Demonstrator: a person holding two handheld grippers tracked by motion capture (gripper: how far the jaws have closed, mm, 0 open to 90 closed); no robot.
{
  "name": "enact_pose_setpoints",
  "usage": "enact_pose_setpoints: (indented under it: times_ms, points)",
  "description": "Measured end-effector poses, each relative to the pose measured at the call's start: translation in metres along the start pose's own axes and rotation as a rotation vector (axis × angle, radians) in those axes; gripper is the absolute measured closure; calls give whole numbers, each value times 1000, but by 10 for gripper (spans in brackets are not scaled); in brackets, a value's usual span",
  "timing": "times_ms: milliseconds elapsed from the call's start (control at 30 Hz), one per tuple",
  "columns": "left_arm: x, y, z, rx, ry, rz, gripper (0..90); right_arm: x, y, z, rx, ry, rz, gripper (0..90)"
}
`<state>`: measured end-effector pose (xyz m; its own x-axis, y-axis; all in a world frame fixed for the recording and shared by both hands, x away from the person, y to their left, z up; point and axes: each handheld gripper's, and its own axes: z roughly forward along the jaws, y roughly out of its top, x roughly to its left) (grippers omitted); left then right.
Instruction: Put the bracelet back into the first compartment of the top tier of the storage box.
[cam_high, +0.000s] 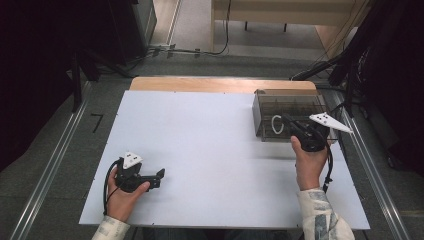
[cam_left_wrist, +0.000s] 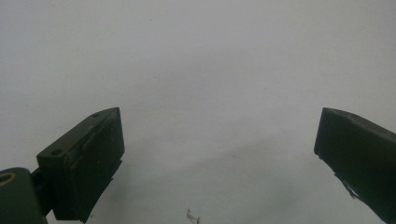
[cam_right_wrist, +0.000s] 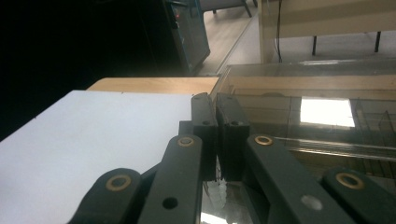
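- Right gripper (cam_right_wrist: 217, 140) jaws pinch a white cord (cam_right_wrist: 217, 191) over the clear box (cam_high: 287, 116) at the desk's (cam_high: 200, 150) far right corner.
- Left gripper (cam_high: 157, 178) jaws spread, near-left edge.

White table (cam_high: 200, 145) with a wooden far edge, a clear plastic box (cam_high: 287, 107) at its far right corner

Table (cam_high: 200, 135) is showing pale grey-white, back edge light wood; box (cam_high: 287, 107) smoky clear; cord (cam_high: 276, 125) white; both grippers (cam_high: 160, 178) (cam_high: 286, 120) black with brass rivets; sleeves (cam_high: 320, 215) patterned white-grey.
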<state>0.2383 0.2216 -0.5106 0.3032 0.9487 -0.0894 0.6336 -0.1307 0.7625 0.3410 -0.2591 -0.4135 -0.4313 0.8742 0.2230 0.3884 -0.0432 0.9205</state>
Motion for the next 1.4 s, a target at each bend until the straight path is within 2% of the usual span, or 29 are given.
enact_pose_setpoints:
  times_ms: [167, 433, 500, 700, 867, 1367, 1400]
  points:
    - [0, 0, 0, 0, 0, -1, 22, -4, -4, 5, 26, -21, -9, 847]
    - [0, 0, 0, -1, 0, -2, 22, -16, -12, 11, 100, -90, -5, 847]
    - [0, 0, 0, -1, 0, -2, 22, -16, -13, 12, 107, -91, -3, 847]
    - [0, 0, 0, 0, 0, -1, 22, -12, -16, 18, 154, -105, -44, 846]
    - [0, 0, 0, 0, -1, 0, 22, -12, -19, 22, 190, -115, -60, 840]
    - [0, 0, 0, 0, -2, -2, 23, -11, -19, 21, 180, -115, -74, 697]
    - [0, 0, 0, 0, -3, -2, 22, -11, -19, 20, 173, -108, -75, 665]
